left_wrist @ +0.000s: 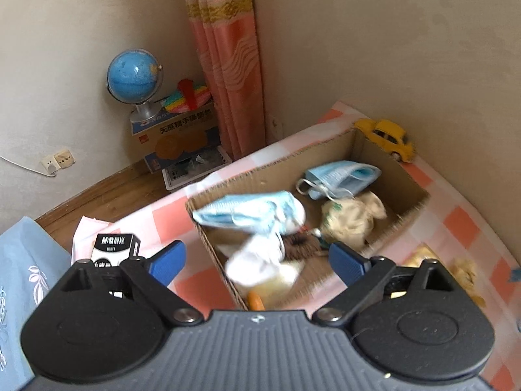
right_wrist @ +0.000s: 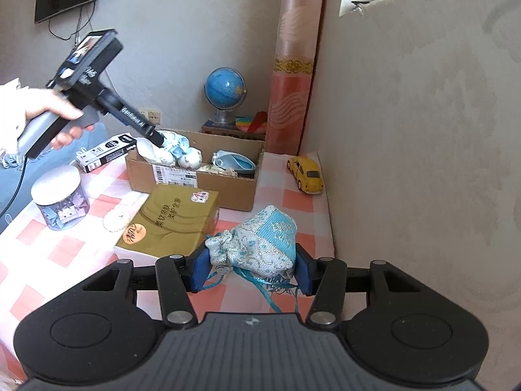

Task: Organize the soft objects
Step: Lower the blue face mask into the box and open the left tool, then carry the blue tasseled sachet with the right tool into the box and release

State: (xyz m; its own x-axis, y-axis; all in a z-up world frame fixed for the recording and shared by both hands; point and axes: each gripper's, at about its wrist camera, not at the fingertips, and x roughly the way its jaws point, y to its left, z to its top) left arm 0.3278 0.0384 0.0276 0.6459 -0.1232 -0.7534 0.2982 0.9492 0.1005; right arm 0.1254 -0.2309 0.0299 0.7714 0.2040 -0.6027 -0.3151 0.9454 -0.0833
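My left gripper [left_wrist: 257,257] is open above the near end of a cardboard box [left_wrist: 413,181]. A blue face mask [left_wrist: 247,210] and a white cloth [left_wrist: 257,257], both blurred, hang just past its fingers over the box. Inside lie another blue mask [left_wrist: 342,177] and a beige soft toy [left_wrist: 351,218]. My right gripper [right_wrist: 252,268] is shut on a blue and silver brocade pouch [right_wrist: 263,244], held above the checked cloth. The right wrist view shows the left gripper [right_wrist: 156,138] over the box [right_wrist: 228,182].
A yellow toy car [right_wrist: 306,174] stands by the wall. A tan carton [right_wrist: 172,224], a clear jar with a white lid [right_wrist: 62,202] and a black-and-white pen box [right_wrist: 107,153] sit on the pink checked cloth [right_wrist: 49,254]. A globe [left_wrist: 133,81] stands on floor boxes.
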